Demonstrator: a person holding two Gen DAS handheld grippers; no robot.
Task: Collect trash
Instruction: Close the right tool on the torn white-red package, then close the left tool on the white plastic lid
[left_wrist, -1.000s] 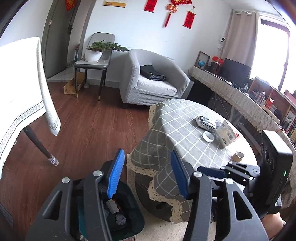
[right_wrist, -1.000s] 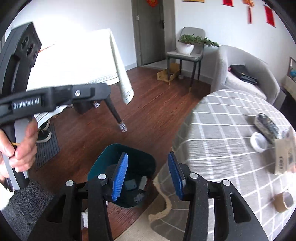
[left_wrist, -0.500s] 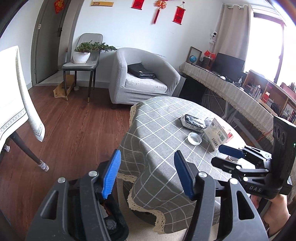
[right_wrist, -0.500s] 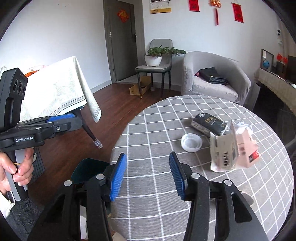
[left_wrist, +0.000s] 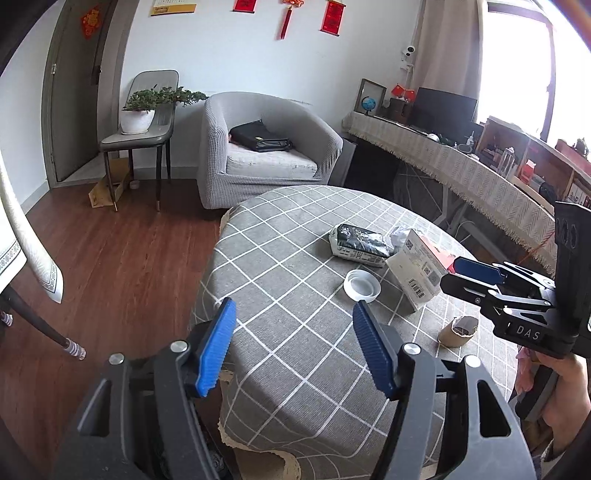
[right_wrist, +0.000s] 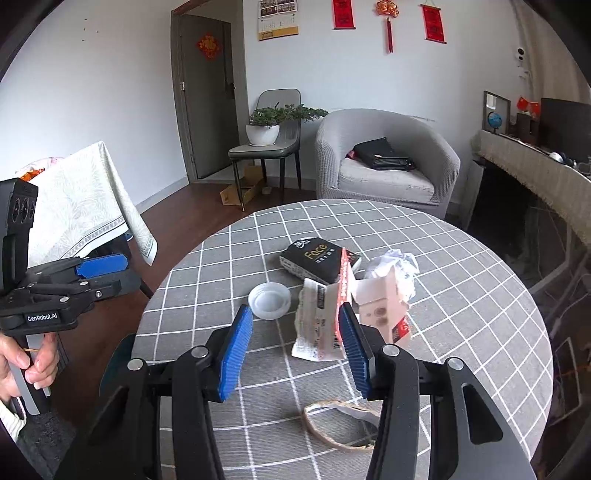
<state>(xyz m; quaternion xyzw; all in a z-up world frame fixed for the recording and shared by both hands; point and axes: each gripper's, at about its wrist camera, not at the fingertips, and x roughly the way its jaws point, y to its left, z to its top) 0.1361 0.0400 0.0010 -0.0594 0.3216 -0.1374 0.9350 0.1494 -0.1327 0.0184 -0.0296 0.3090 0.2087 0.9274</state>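
Trash was seen lying on a round table (right_wrist: 480, 258) covered in a grey checked cloth. In the right wrist view, a torn cardboard box (right_wrist: 332, 317) was recorded near the table's centre, partly behind the right-hand blue pad of the right gripper (right_wrist: 297, 350). A black tissue pack (right_wrist: 314, 258) was noted at 11 o'clock from the box and touching it, crumpled white paper (right_wrist: 395, 262) at 1 o'clock from it, and a white plastic lid (right_wrist: 269, 300) at 9 o'clock, just beside it. A flattened cardboard roll (right_wrist: 340, 424) was seen at 6 o'clock from the box, near the table's near edge, low between the gripper's arms.

The right gripper's jaws were observed standing moderately apart with nothing between the pads; the box lay beyond them, untouched. A sliver of a teal bin (right_wrist: 118, 362) was seen past the table edge at 9 o'clock from this gripper.

In the left wrist view, the left gripper (left_wrist: 295, 347) was seen over the table's near-left edge. Its jaws had just been opening and were found wide apart, with only the cloth seen between them. From there the lid (left_wrist: 362, 286) was placed at 1 o'clock, the tissue pack (left_wrist: 358, 245) beyond it, the box (left_wrist: 417, 266) at 2 o'clock, and the roll (left_wrist: 458, 330) at 3 o'clock.

Each gripper was seen held by a hand: the left hand (right_wrist: 26, 365) at the left edge of the right wrist view, the right hand (left_wrist: 561, 402) at the lower right of the left wrist view.
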